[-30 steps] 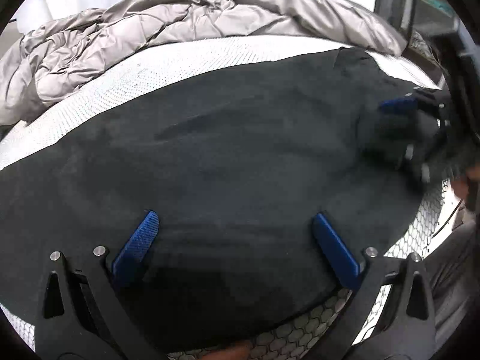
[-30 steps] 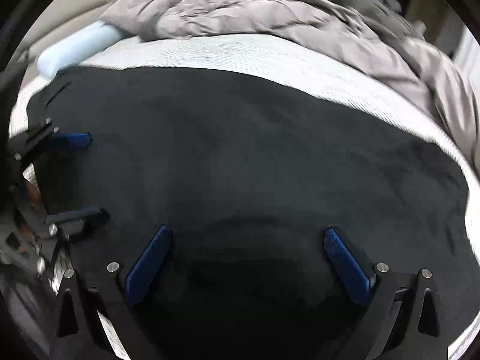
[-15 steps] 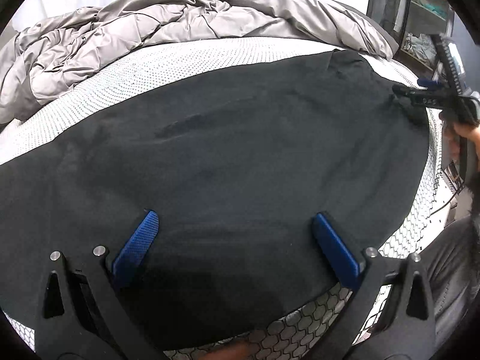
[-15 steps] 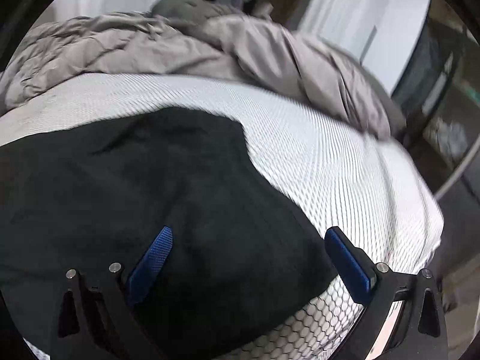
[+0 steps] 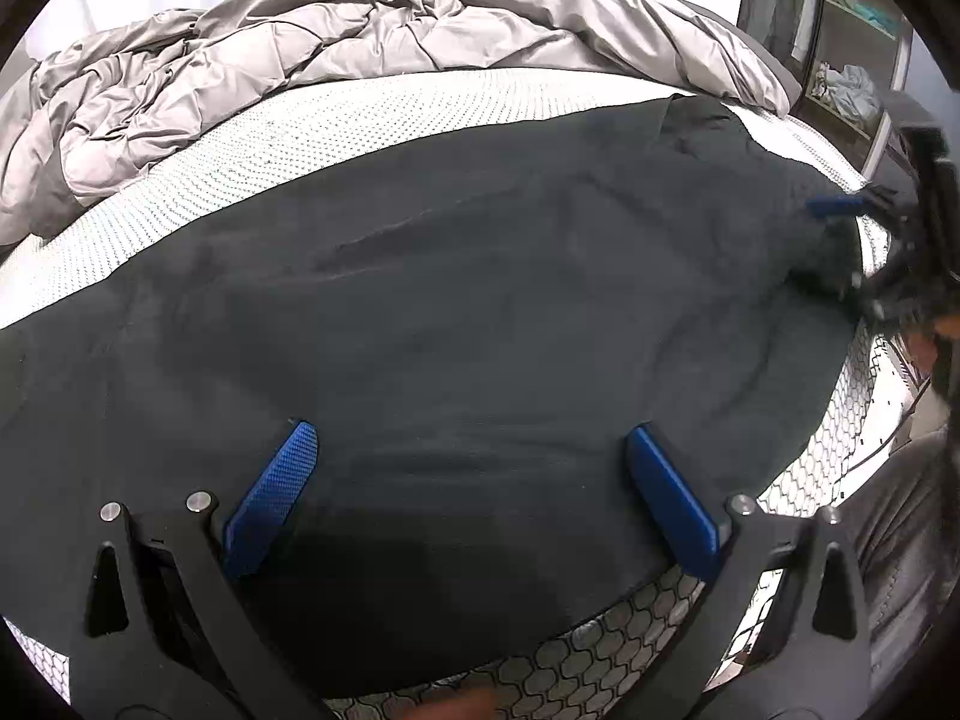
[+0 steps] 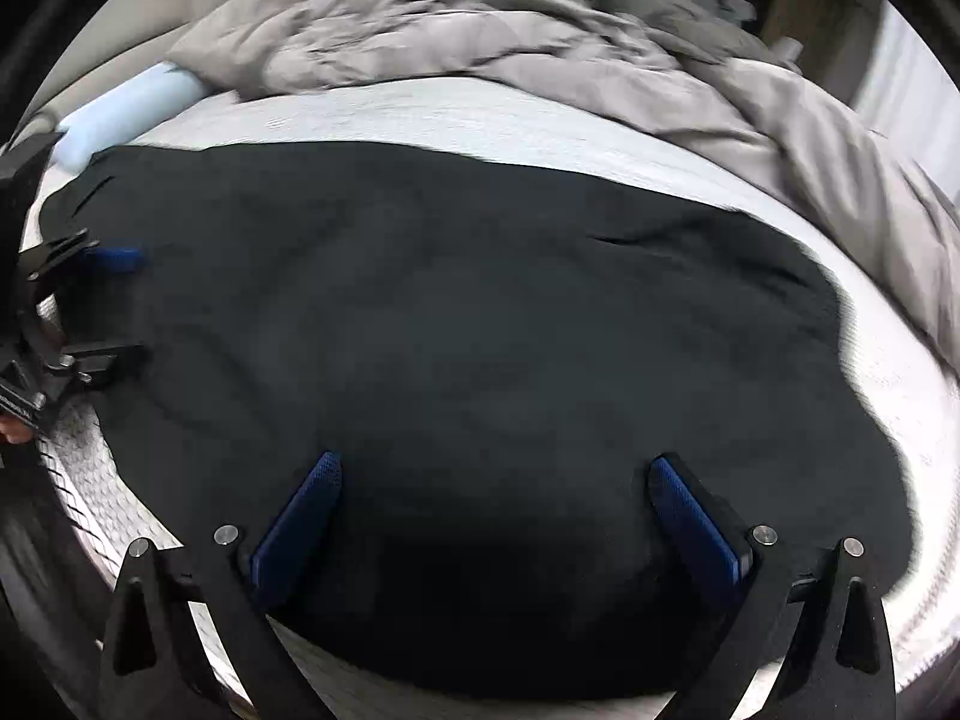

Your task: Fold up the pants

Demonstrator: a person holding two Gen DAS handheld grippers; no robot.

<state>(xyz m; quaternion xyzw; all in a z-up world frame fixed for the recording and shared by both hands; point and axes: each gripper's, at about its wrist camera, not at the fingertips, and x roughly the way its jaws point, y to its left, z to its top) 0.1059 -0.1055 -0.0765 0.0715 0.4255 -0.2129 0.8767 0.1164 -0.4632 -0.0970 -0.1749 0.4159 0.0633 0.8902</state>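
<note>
Black pants [image 5: 456, 312] lie spread flat across a white mattress [image 5: 312, 120]; they also fill the right wrist view [image 6: 480, 330]. My left gripper [image 5: 471, 450] is open, its blue pads over the near edge of the cloth with nothing between them. My right gripper [image 6: 495, 480] is open too, over the near edge at the pants' other end. The right gripper shows at the right edge of the left wrist view [image 5: 840, 240], and the left gripper shows at the left edge of the right wrist view [image 6: 114, 306].
A rumpled grey duvet [image 5: 300, 54] is piled along the far side of the bed [image 6: 540, 42]. A pale blue pillow [image 6: 126, 114] lies at the far left. Shelves [image 5: 852, 60] stand beyond the bed's right end. The mattress edge [image 5: 600, 642] runs just below my fingers.
The right gripper swung away toward the bed's end half a second ago, then turned back and came down at the pants' edge. The left gripper has hardly moved.
</note>
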